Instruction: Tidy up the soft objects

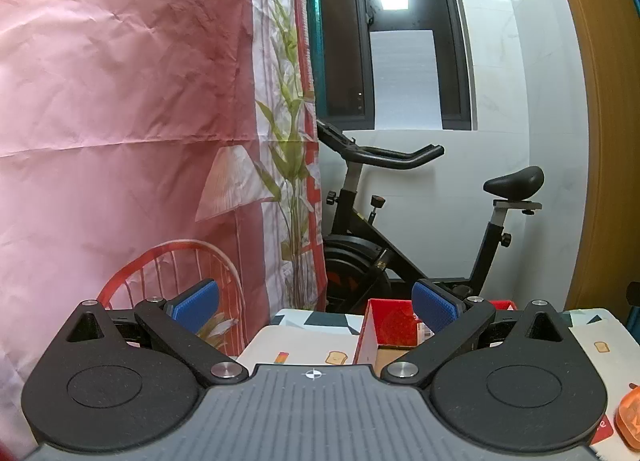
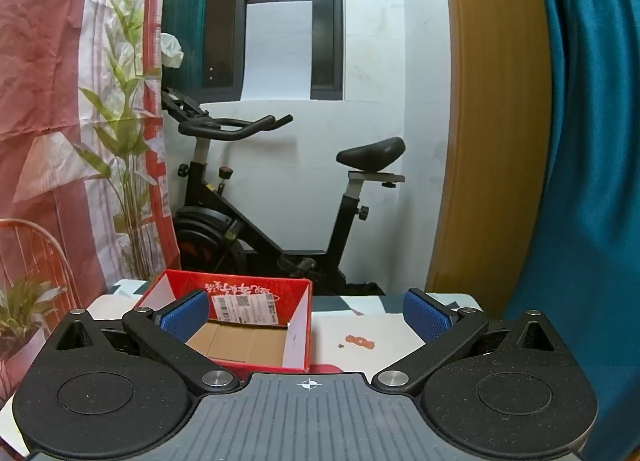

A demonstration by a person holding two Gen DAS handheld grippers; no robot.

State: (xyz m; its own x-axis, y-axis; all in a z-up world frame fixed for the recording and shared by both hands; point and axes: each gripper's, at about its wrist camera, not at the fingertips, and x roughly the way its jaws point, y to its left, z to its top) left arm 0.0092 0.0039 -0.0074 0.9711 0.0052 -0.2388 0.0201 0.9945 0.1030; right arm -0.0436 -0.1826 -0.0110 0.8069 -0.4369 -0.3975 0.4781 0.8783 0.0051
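Observation:
A red open cardboard box point(image 2: 240, 325) with a brown floor sits on the patterned table; it looks empty inside. It also shows in the left wrist view point(image 1: 384, 325), behind the right finger. An orange soft object point(image 1: 630, 419) lies at the table's right edge in the left wrist view. My left gripper point(image 1: 316, 307) is open and empty, raised above the table's left part. My right gripper point(image 2: 306, 315) is open and empty, just in front of and above the box.
The table cloth point(image 2: 380, 325) carries small printed pictures. A black exercise bike point(image 2: 248, 197) stands behind the table by a white wall and dark window. A pink printed curtain point(image 1: 120, 121) hangs at left, a teal curtain point(image 2: 592, 181) at right.

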